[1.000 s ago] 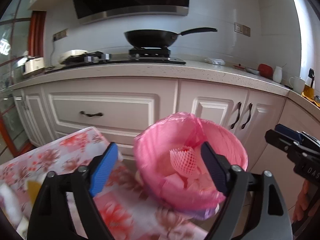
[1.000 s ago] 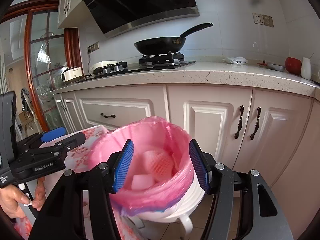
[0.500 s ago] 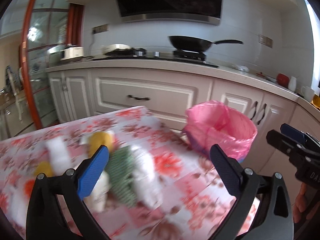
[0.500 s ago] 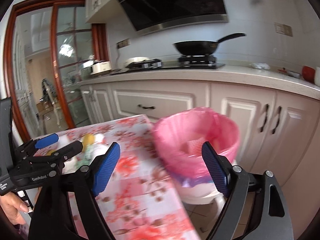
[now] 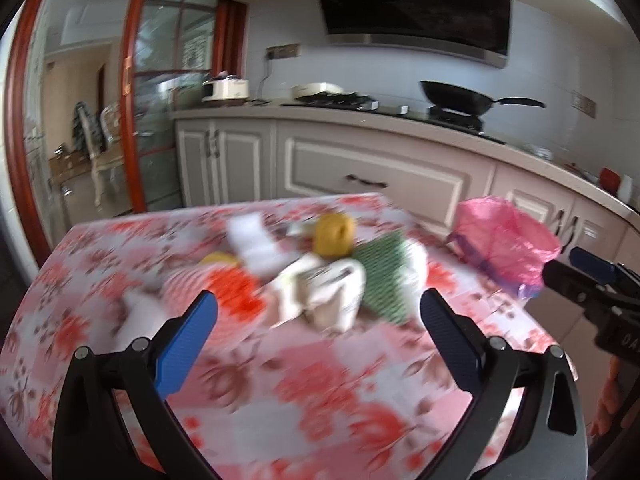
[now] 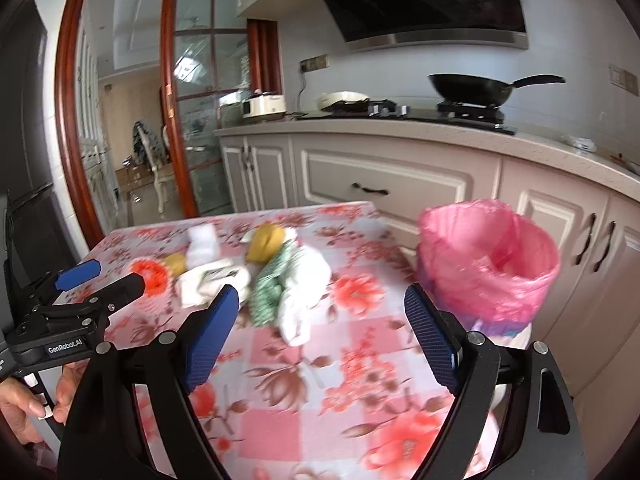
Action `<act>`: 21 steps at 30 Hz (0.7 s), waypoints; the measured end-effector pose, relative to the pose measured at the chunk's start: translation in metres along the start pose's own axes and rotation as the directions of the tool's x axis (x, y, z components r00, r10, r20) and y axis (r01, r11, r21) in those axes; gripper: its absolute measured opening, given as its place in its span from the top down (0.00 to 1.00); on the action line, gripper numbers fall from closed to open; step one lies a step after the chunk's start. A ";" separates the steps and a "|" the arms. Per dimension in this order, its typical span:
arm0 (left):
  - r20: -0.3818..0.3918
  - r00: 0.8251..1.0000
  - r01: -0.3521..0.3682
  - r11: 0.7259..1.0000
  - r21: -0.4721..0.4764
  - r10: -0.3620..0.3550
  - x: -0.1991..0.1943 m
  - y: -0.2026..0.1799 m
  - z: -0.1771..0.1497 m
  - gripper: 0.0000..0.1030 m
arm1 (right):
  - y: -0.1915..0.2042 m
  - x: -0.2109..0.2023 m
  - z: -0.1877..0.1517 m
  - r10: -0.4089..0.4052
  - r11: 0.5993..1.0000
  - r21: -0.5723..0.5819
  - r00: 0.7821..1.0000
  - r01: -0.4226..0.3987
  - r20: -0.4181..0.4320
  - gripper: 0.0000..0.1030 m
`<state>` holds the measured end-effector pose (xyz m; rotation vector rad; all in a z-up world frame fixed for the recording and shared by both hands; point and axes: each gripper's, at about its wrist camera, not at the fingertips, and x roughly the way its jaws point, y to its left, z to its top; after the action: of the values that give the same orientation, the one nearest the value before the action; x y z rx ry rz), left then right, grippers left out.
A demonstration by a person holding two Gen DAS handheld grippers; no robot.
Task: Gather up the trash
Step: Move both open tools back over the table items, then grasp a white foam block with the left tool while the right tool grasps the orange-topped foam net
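The pink-lined bin point(image 6: 486, 264) stands off the right-hand edge of the floral table point(image 6: 320, 360), in front of the cabinet doors; something pale shows down inside its liner, too blurred to name. A second ago both cameras looked straight into that bin at a pink foam net and pale scraps; now both face the table, with the bin off to the right. The trash pile point(image 5: 304, 272) lies mid-table, left of the bin: a yellow lump point(image 5: 334, 234), green netting point(image 5: 382, 276), white crumpled wrappers point(image 5: 320, 296), an orange-red piece point(image 5: 236, 290). The left gripper point(image 5: 318, 340) hovers short of the pile, fingers spread wide, nothing between them. The right gripper point(image 6: 320, 338) hangs nearer the bin, fingers likewise apart and empty.
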<state>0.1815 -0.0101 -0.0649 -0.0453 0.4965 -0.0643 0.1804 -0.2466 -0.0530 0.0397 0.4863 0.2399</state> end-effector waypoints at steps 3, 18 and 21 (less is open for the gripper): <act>-0.015 0.999 -0.045 0.999 -0.022 0.045 -0.004 0.024 -0.011 0.05 | 0.012 0.004 -0.005 0.020 1.000 -0.009 1.000 -0.020 -0.016 0.22; -0.069 0.972 -0.228 0.971 -0.066 0.223 0.008 0.093 -0.025 0.05 | 0.070 0.062 -0.016 0.115 0.991 -0.056 0.988 -0.121 -0.102 0.22; -0.076 0.963 -0.265 0.961 -0.074 0.260 0.012 0.108 -0.026 0.05 | 0.082 0.073 -0.014 0.140 0.986 -0.071 0.984 -0.148 -0.114 0.22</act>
<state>0.1848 0.0955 -0.0999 -0.0588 0.5671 0.2164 0.2187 -0.1500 -0.0914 -0.0157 0.5823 0.4049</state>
